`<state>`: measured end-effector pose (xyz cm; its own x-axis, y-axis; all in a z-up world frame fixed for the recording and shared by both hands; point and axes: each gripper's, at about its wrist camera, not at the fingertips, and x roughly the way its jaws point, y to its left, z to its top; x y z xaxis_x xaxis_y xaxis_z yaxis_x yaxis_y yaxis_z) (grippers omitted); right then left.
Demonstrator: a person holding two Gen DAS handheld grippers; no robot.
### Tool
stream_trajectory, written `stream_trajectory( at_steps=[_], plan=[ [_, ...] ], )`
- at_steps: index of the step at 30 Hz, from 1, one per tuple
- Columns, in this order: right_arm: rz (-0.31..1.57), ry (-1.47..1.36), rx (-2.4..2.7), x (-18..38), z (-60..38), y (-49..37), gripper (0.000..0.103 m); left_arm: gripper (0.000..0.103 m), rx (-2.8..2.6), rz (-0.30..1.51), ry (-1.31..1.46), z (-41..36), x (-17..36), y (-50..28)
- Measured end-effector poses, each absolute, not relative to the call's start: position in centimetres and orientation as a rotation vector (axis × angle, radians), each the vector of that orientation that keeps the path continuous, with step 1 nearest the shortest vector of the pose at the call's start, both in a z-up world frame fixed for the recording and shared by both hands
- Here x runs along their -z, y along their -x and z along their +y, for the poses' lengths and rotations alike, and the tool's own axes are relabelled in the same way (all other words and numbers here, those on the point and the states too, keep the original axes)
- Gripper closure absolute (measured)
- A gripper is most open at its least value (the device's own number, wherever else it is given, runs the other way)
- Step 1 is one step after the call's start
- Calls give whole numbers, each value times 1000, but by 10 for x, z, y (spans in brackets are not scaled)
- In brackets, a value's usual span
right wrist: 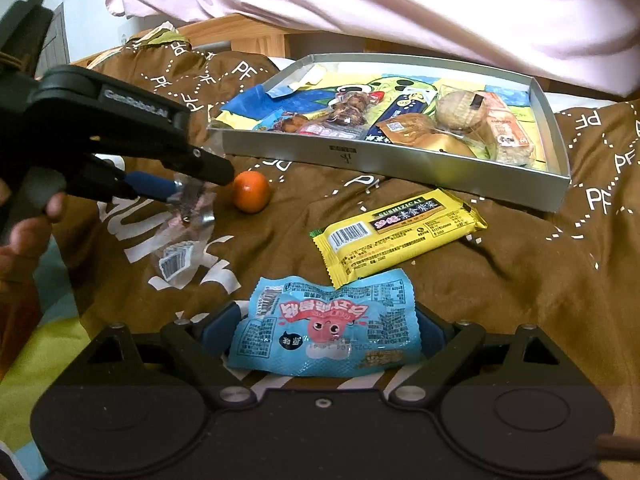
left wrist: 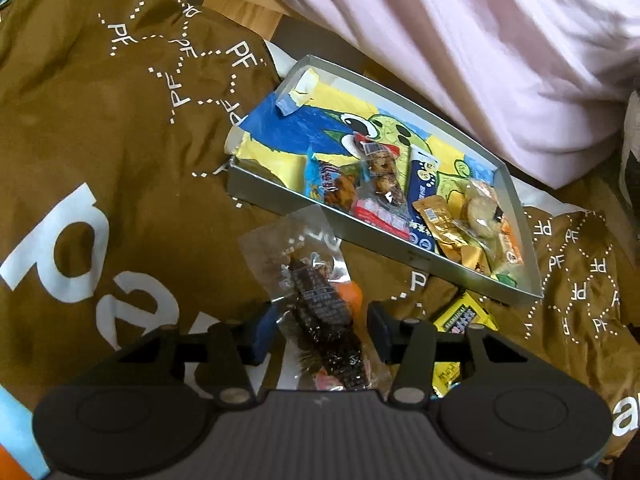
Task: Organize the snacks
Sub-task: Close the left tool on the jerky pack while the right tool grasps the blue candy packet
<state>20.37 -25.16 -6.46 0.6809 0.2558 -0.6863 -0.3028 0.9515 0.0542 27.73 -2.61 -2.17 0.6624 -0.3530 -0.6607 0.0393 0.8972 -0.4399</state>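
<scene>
The left hand-held gripper has its blue pads closed on a clear packet with a dark snack inside, which hangs lifted off the brown bedspread. Just beyond that packet sits a small orange fruit, and farther ahead and to the right lies the silver tray, already holding a row of wrapped snacks toward its right end.

The right hand-held gripper stands wide, its pads on either side of a light blue packet lying flat on the bedspread; whether they are pressing on it I cannot tell. Just ahead of it, slightly right, lies a yellow snack bar, and the tray sits beyond that. A pink blanket is heaped behind the tray.
</scene>
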Motion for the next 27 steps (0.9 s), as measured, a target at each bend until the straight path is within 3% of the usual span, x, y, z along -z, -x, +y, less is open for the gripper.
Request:
stream_trajectory(
  at_steps=[27],
  plan=[
    [717,66,-253,48,-261,-188,16,52,188,723,341,-43,-25,-255]
  ],
)
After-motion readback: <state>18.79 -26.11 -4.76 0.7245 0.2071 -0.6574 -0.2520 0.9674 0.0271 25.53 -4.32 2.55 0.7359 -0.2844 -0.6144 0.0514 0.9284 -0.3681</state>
